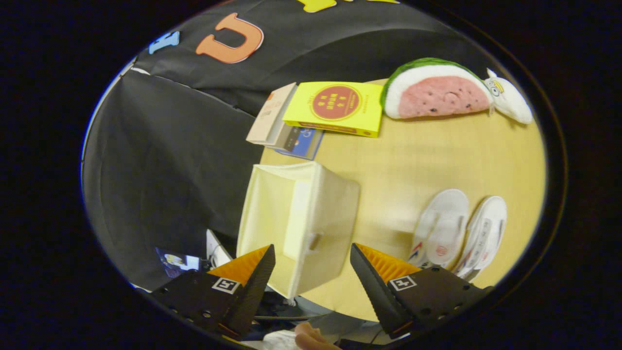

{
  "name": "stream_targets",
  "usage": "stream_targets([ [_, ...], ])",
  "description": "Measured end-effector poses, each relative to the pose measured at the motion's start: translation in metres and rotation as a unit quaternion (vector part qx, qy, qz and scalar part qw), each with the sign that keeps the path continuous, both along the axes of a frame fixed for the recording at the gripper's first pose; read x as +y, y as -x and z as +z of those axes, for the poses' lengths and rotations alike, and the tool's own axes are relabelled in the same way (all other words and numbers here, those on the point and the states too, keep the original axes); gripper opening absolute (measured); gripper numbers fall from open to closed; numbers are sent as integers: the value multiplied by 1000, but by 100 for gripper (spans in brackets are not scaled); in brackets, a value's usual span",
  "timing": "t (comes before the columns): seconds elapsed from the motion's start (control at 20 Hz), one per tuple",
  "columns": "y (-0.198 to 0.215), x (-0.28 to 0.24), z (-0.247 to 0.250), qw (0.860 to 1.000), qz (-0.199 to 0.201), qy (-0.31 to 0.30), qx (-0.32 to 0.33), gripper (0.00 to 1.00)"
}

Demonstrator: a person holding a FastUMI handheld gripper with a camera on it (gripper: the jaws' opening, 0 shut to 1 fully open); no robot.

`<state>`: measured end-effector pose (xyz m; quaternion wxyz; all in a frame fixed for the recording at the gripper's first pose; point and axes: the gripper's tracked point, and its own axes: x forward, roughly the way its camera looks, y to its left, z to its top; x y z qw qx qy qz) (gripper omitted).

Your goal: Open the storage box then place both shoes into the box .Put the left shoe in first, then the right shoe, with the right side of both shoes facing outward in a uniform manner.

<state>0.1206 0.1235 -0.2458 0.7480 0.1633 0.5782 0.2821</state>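
The gripper point(312, 255) is held above the near edge of a round wooden table point(413, 155), its two fingers spread wide apart with nothing gripped between them. The cream fabric storage box point(296, 218) is seen just ahead of and between the fingers, at the table's edge, its top open and its inside bare; a small handle slot is visible in the side wall facing the fingers. The near corner of the box appears to reach past the table's rim.

The two white shoes point(459, 233) are laid side by side, touching or nearly so, beyond the right finger and well apart from the box, with a broad stretch of bare tabletop between them. Their nearest ends are hidden behind the right finger, so which shoe is the left cannot be told.

At the far side of the table a yellow carton point(335, 108) is set on a small stack of books point(282, 129), which overhangs the rim. Just beside the carton a watermelon-slice plush toy point(437, 90) is rested, and a small white plush point(510, 99) is pressed against its far end.

Black cloth is hung behind and beside the table. Below the left finger a small lit screen point(177, 261) is glimpsed, too blurred to make out. Part of a hand point(313, 338) is caught between the fingers' bases, cut off at the bottom.
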Motion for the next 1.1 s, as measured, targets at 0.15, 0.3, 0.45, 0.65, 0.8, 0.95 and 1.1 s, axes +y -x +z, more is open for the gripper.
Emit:
stream_targets([
  [0.15,9,-46,-33,999,-7,50,12,95],
  [0.3,28,-75,-65,995,17,93,24,94],
  [0.45,40,-99,-97,985,54,161,23,91],
  [0.65,20,-117,-123,971,43,235,-8,85],
  [0.8,2,-134,-141,953,3,301,-23,74],
  [0.95,-17,-133,-148,950,-35,307,-41,55],
  [1.1,-26,-130,-156,951,-91,294,-16,31],
])
